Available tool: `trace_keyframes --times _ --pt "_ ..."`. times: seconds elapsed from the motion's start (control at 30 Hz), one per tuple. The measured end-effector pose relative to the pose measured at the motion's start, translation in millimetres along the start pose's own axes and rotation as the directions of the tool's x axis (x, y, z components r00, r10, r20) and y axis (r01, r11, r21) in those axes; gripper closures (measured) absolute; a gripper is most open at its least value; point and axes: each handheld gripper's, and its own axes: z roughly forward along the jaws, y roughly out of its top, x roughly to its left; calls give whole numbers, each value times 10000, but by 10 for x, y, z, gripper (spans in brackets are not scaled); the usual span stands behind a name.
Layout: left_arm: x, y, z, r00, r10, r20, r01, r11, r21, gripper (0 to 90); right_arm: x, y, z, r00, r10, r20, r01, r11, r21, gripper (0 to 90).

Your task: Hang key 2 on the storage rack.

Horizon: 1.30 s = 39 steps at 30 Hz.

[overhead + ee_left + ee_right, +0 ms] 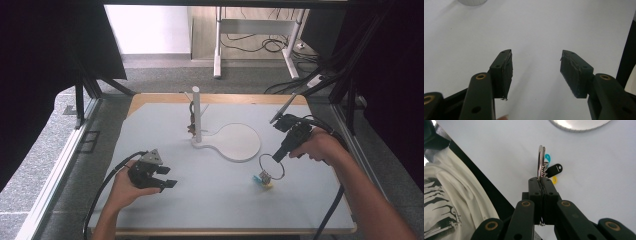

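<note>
A metal key ring (271,166) hangs from my right gripper (277,156), whose jaws are shut on its rim. The ring (540,160) stands edge-on above the closed jaws of that gripper (542,181), and blue, black and yellow tags (554,170) dangle from it; the same tags (263,179) hang just above the table. A white stand (196,116) with an upright post and a round flat base (239,141) sits mid-table, with small dark items hung on the post. My left gripper (167,178) rests open at the front left, and its jaws (536,71) are spread over bare tabletop.
The white table (200,200) has a wooden rim and stands between black frame posts. A pen-like object (283,108) lies at the back right. A desk frame and cables stand on the floor beyond. A person's white shirt (451,202) shows past the table edge.
</note>
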Motion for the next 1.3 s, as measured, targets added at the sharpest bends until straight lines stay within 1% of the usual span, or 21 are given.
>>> trace_keyframes --times 0.03,0.2,0.6,0.73,1.0,1.03,1.07,1.1,1.3 --pt "4 -3 -2 10000 -31 6 31 10000 -7 439 -6 12 -21 10000 55 7 -55 10000 -45 880" --pt "20 -13 -7 10000 -79 -30 79 10000 -7 439 -31 73 -99 10000 43 -3 -43 9999 -159 881" --pt "24 -16 -17 9999 -125 -58 125 9999 -22 438 -45 202 -274 10000 93 -34 -94 9987 -507 881" --pt "25 -16 -5 9999 -113 -65 113 9999 2 438 -45 263 -354 9999 160 56 -156 9972 -735 881" --pt "43 -32 -32 9998 -209 -77 208 9998 -61 438 -53 385 -469 9996 244 166 -227 9952 -951 881" --pt "46 -35 -31 9998 -209 -76 208 9998 -76 438 -53 402 -481 9995 214 227 -191 9949 -991 881" --pt "50 -36 -30 9998 -209 -67 208 9998 -71 438 -56 420 -499 9991 281 309 -246 9937 -1096 881" --pt "50 -36 -30 9998 -209 -67 208 9998 -71 438 -62 435 -513 9992 312 258 -280 9926 -1185 881" --pt "58 -45 -34 9997 -234 -69 233 9997 -83 438 -52 519 -553 9990 327 291 -288 9917 -1255 881"
